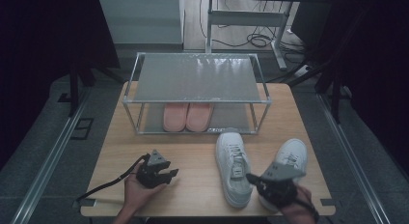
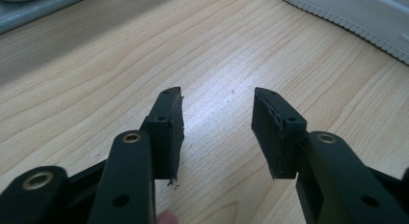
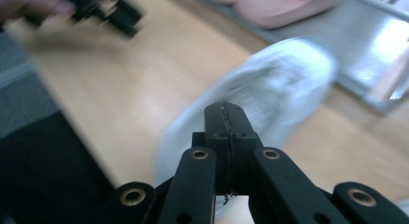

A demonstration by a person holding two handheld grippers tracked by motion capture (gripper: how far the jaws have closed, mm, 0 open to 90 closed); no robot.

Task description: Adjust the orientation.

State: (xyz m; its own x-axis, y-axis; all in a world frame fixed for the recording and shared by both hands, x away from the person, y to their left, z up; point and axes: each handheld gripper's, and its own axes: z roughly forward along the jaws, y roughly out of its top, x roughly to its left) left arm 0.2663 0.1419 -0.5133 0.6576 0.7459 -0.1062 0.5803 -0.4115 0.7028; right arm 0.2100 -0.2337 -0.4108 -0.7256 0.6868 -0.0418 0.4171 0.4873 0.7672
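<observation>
Two white sneakers lie on the wooden table [image 1: 193, 151]: one [image 1: 234, 166] near the middle, the other [image 1: 291, 159] to its right. My left gripper [image 1: 171, 174] is held low at the front left, jaws open over bare wood [image 2: 218, 96], with nothing between them. A white sneaker sole [image 2: 357, 16] lies ahead to its right. My right gripper [image 1: 251, 177] sits at the front right between the sneakers. Its jaws are shut with nothing in them [image 3: 225, 108], in front of a blurred white sneaker [image 3: 279, 79].
A metal two-shelf rack [image 1: 197, 77] stands at the back of the table. A pair of pink shoes [image 1: 187, 116] sits on its lower shelf, also visible as pink shoes [image 3: 284, 7] in the right gripper view. The left gripper [image 3: 111, 11] shows far off, blurred.
</observation>
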